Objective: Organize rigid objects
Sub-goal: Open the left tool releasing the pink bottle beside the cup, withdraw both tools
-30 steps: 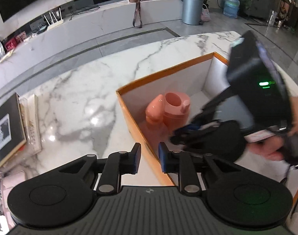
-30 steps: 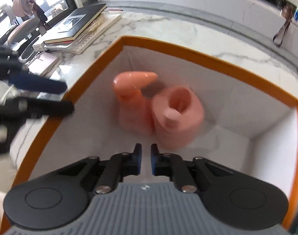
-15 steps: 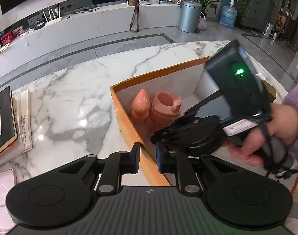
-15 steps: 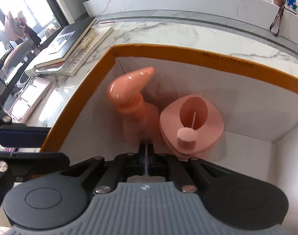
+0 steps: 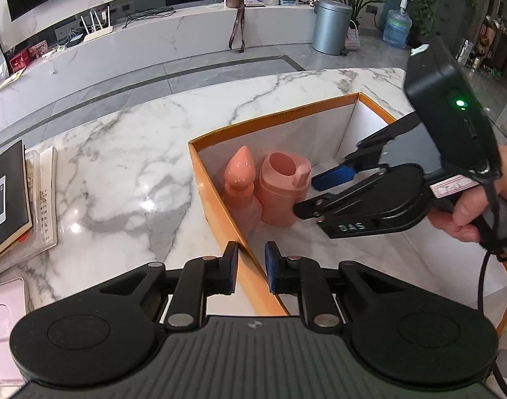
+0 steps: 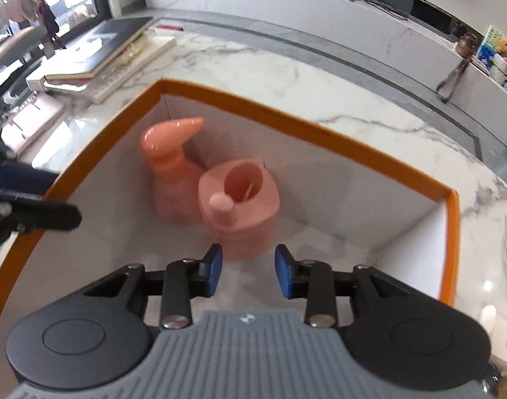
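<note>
Orange box rim (image 5: 220, 199) pinched by left hand-held gripper (image 5: 250, 267); right hand-held gripper (image 6: 248, 274) opening, empty.

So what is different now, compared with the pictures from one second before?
The right gripper has let go of the pink container: its jaws are opening and have drawn back, with nothing between them. The container now stands beside the pink pump bottle in the orange-rimmed box. The left gripper stays shut over the box's edge. The bottle has not moved.
</note>
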Tool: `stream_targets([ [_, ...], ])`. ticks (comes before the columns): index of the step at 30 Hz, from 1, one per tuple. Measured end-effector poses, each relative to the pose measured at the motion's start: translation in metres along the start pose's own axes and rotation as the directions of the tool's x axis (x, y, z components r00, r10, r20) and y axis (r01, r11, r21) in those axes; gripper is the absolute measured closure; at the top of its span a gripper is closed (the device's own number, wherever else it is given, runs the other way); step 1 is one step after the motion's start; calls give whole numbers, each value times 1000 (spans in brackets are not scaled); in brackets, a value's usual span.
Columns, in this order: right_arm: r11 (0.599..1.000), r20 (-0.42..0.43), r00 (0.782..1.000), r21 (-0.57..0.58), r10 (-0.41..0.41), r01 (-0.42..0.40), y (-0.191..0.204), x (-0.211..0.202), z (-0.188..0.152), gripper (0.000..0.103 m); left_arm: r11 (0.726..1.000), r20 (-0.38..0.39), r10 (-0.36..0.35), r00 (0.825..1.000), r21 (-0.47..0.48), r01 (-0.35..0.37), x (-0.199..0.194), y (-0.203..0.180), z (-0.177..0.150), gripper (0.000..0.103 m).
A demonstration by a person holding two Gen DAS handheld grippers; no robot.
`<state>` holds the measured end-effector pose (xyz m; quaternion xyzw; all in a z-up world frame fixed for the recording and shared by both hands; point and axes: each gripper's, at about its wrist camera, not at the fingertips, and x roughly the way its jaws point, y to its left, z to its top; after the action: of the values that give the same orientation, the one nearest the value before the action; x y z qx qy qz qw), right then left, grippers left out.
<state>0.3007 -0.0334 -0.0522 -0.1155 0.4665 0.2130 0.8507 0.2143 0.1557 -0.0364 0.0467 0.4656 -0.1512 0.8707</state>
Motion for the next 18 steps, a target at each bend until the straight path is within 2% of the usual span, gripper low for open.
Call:
stream_targets([
  [2,1000,-3,1000,10,15,-15,1,3,0,70,1000,0,1,1000,-1,-1,0,0,0,84],
  [5,999,-2,1000,-42,-9,9,6,5,-2,71,1000,-2,-1,1000,-1,1,-1,0,0,84],
  [9,990,-48,990,-62,-133,130,4,7,-3,78,1000,1,-3,1000,-2,3,-1,0,0,84],
  [13,996,-30,997,-45,-75,73,-5,2,-5,77,1000,6,-6,1000,-3,6,-1,0,-1,84],
  [15,994,-12,997,-84,-72,71,-1,2,-4,68,1000,4,-4,1000,1,4,0,0,-2,84],
  [18,987,-2,998,-149,-57,56,6,7,-1,67,1000,6,-4,1000,-3,4,0,0,-2,84],
])
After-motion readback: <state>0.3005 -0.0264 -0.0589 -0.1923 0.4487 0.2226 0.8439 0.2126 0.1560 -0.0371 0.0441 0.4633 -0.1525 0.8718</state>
